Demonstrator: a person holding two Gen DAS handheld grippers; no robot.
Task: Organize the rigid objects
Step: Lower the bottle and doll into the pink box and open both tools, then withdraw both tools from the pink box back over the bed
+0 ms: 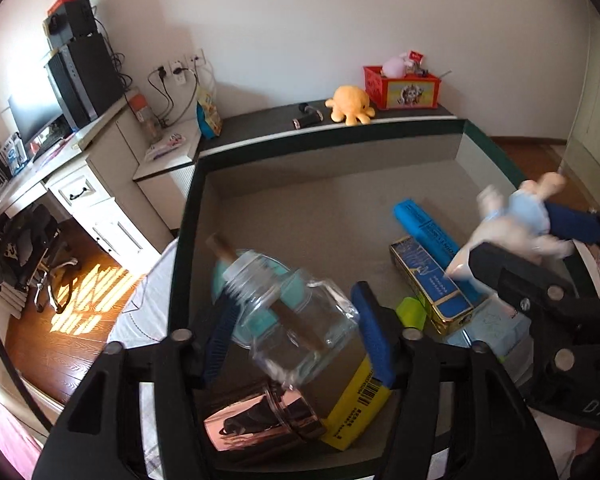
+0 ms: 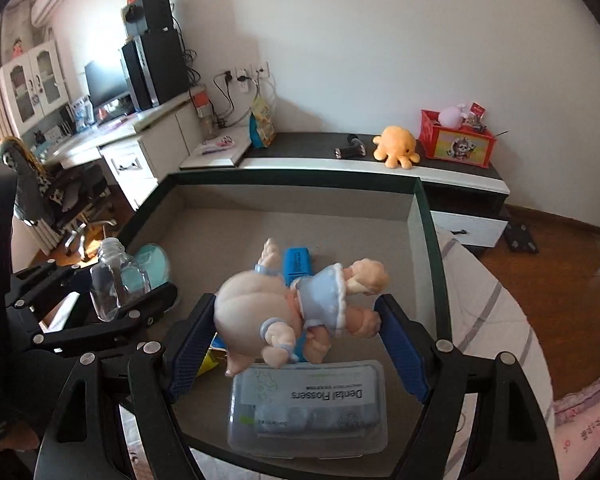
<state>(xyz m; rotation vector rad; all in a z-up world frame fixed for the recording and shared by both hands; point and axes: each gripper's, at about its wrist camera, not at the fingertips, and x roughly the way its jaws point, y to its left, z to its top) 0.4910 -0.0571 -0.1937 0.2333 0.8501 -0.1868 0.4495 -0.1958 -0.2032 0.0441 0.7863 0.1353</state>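
A clear glass jar [image 1: 296,320] lies tilted and blurred between the blue pads of my left gripper [image 1: 296,312], which stands open around it over the near left of a dark-rimmed storage box [image 1: 188,220]. My right gripper [image 2: 296,308] is shut on a doll in a light blue dress [image 2: 260,308], held sideways above a clear dental flossers case [image 2: 312,404]. Inside the box lie a blue carton [image 1: 420,220], a gold and blue tin [image 1: 432,284], a yellow carton [image 1: 356,408], a shiny copper cup [image 1: 260,420] and a teal round object [image 2: 154,266].
Behind the box runs a low dark-topped bench with an orange octopus plush [image 2: 396,148] and a red crate [image 2: 456,140]. A white desk [image 2: 132,160] with a computer and an office chair [image 2: 76,196] stand at the left. The box rests on striped bedding [image 2: 480,308].
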